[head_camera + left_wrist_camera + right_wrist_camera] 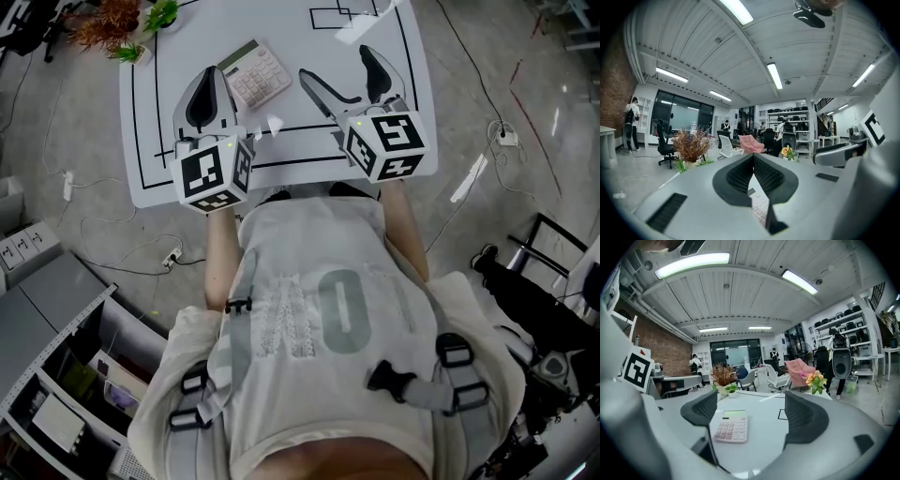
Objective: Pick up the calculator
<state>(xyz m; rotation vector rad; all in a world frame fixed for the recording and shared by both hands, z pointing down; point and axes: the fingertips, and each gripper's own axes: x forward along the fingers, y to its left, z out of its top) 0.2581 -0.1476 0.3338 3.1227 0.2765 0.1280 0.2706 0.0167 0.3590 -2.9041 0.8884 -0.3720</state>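
Observation:
The calculator point(255, 73), pale with a green display and pinkish keys, lies flat on the white table point(281, 141) between my two grippers. My left gripper point(214, 75) hovers just left of it, jaws shut together with nothing in them. In the left gripper view the closed jaws point(753, 161) hide most of the calculator's keys point(759, 206). My right gripper point(336, 62) stands open to the calculator's right, with nothing held. In the right gripper view the calculator point(732, 425) lies ahead, nearer the left finger point(701, 408) than the right finger point(804, 416).
Dried brown plants point(108, 21) and a small green plant point(161, 13) stand at the table's far left corner. A white strip point(361, 26) lies at the far right. Black lines mark the tabletop. Cables and a power strip point(171, 256) lie on the floor.

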